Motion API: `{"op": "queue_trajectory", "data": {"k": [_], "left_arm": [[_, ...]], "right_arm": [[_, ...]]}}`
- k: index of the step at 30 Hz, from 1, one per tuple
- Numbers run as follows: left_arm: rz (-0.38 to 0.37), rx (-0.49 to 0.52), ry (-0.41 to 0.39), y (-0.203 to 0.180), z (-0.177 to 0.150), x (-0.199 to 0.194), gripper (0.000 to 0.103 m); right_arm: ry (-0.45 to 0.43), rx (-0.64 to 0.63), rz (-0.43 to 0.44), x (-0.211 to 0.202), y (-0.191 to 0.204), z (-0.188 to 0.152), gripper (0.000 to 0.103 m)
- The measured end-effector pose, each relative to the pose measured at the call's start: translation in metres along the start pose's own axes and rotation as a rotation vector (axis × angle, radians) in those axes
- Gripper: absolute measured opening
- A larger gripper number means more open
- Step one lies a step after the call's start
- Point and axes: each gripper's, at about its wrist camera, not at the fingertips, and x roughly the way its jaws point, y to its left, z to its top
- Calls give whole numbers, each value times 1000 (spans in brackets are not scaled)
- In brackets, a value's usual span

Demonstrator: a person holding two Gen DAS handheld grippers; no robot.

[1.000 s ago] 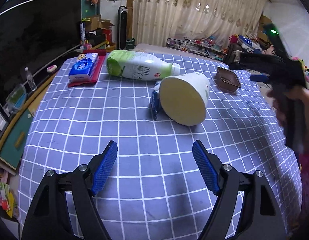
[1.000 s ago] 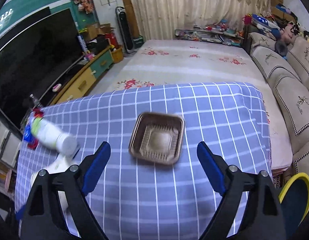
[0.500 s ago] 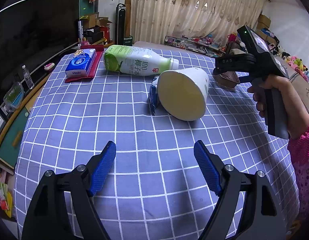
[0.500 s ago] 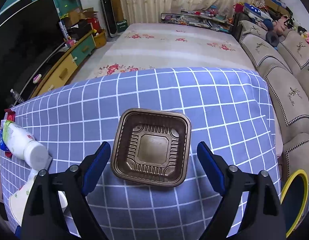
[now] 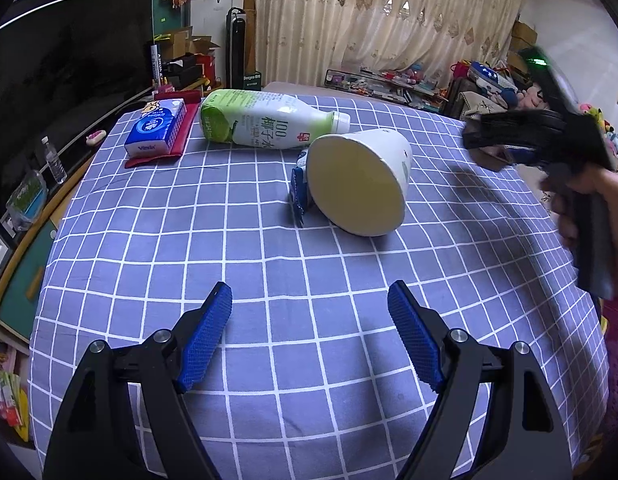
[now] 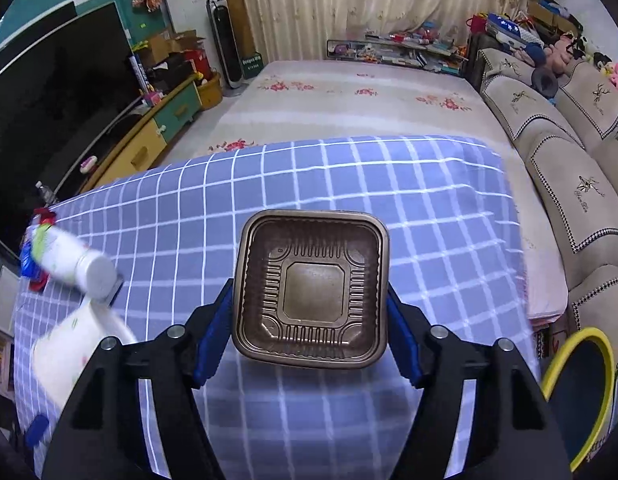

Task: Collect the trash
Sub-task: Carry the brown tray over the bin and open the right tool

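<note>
A brown plastic tray lies on the blue checked tablecloth near its far right edge. My right gripper straddles it, jaws closing, and both blue pads meet the tray's sides under its rim. In the left wrist view that gripper is a blurred dark shape held by a hand, over the tray. My left gripper hovers open and empty above bare cloth. Beyond it lie a tipped white paper cup, a blue wrapper and a green-and-white bottle on its side.
A blue tissue pack rests on a red item at the table's far left corner. A yellow-rimmed bin stands on the floor off the table's right side. A sofa flanks the right, a TV cabinet the left.
The right gripper has come in over the brown tray and its jaws have narrowed from wide apart to the tray's sides. The left gripper and the items before it stayed put.
</note>
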Motion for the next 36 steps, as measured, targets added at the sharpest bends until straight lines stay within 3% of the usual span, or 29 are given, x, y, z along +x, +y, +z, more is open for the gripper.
{"op": "queue_trajectory", "data": {"k": [4, 12, 21, 27, 29, 36], "left_arm": [[4, 8, 1, -2, -1, 0, 79], [-6, 19, 21, -7, -2, 6, 79], [11, 36, 36, -13, -3, 9, 79], [35, 54, 39, -19, -1, 3, 79], [36, 56, 41, -21, 0, 1, 79], [18, 78, 42, -36, 11, -3, 79]], "right_arm": [[-26, 21, 10, -37, -36, -24, 66], [-54, 146, -140, -106, -150, -100, 66], [29, 311, -262, -102, -260, -163, 66], [76, 346, -265, -75, -291, -178, 69], [88, 354, -270, -65, -295, -179, 77], [40, 369, -233, -75, -295, -184, 77]]}}
